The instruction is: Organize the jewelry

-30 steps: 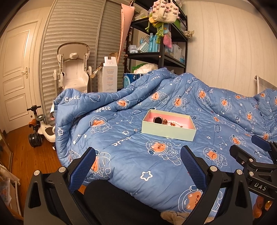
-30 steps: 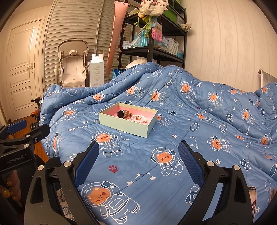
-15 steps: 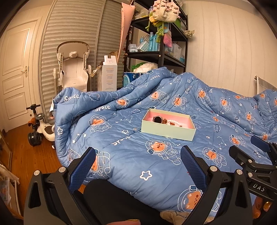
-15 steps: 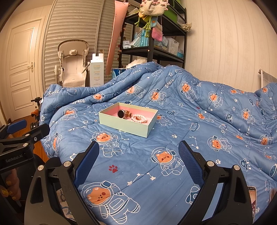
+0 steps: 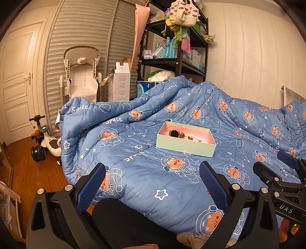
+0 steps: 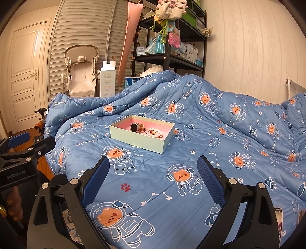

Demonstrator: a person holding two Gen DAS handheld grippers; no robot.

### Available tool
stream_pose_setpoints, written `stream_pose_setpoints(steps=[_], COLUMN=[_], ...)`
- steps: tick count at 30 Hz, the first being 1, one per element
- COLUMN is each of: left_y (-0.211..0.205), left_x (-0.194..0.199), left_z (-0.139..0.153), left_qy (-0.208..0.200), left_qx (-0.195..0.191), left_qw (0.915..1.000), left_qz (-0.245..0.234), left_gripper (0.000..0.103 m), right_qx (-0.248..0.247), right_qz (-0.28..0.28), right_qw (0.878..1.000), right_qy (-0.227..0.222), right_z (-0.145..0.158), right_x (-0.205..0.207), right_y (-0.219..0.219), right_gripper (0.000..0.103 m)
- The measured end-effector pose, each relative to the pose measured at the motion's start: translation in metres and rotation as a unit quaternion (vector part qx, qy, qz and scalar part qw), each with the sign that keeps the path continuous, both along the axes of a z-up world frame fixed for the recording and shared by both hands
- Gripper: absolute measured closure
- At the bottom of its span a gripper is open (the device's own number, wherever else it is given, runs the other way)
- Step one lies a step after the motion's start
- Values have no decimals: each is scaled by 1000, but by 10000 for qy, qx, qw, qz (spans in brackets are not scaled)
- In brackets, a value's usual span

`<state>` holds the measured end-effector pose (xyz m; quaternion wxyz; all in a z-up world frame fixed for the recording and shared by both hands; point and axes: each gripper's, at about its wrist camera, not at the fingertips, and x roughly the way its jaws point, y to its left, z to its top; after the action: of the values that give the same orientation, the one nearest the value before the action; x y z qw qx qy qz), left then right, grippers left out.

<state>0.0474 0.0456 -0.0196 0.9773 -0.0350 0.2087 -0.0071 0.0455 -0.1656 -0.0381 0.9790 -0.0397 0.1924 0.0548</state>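
On my far left stands a white door (image 5: 18,84), then a folded white baby seat (image 5: 81,76) against the slatted closet, with a small ride-on toy (image 5: 45,142) on the wood floor below it. My left gripper (image 5: 152,183) hangs over the near edge of the bed, its two blue-padded fingers (image 5: 90,188) spread wide apart with nothing between them. Ahead of it the blue quilt (image 5: 133,162) with astronaut bears covers the bed.

The pale green box (image 6: 142,138) with a pink lining sits on the quilt, well apart from both grippers. Inside it I see a watch (image 6: 136,128) toward the left and a bead bracelet (image 6: 154,132) just beside it on the right; I cannot tell whether they touch.

My right gripper (image 6: 153,183) hovers low over the quilt nearer the foot of the bed, fingers likewise spread and holding nothing. Behind the bed a black shelf (image 6: 172,55) carries bottles and baskets, and a knitted bag (image 6: 169,10) hangs from its top.
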Motion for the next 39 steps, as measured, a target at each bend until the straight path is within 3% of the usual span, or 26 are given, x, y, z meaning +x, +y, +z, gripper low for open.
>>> stream_pose_setpoints(steps=[5, 7, 39], left_y=[0, -1, -1], left_x=[-3, -3, -3], left_z=[1, 1, 1], left_qy=[-31, -38, -34], left_qx=[-18, -19, -20], left_qw=[10000, 10000, 10000], left_qz=[-23, -30, -25], left_gripper=[7, 7, 7], right_qx=[-1, -6, -42], right_qz=[5, 1, 26], right_qw=[10000, 10000, 10000], right_qy=[1, -8, 19], right_z=[1, 1, 1], right_x=[0, 0, 1], right_y=[1, 0, -3], right_gripper=[11, 6, 6])
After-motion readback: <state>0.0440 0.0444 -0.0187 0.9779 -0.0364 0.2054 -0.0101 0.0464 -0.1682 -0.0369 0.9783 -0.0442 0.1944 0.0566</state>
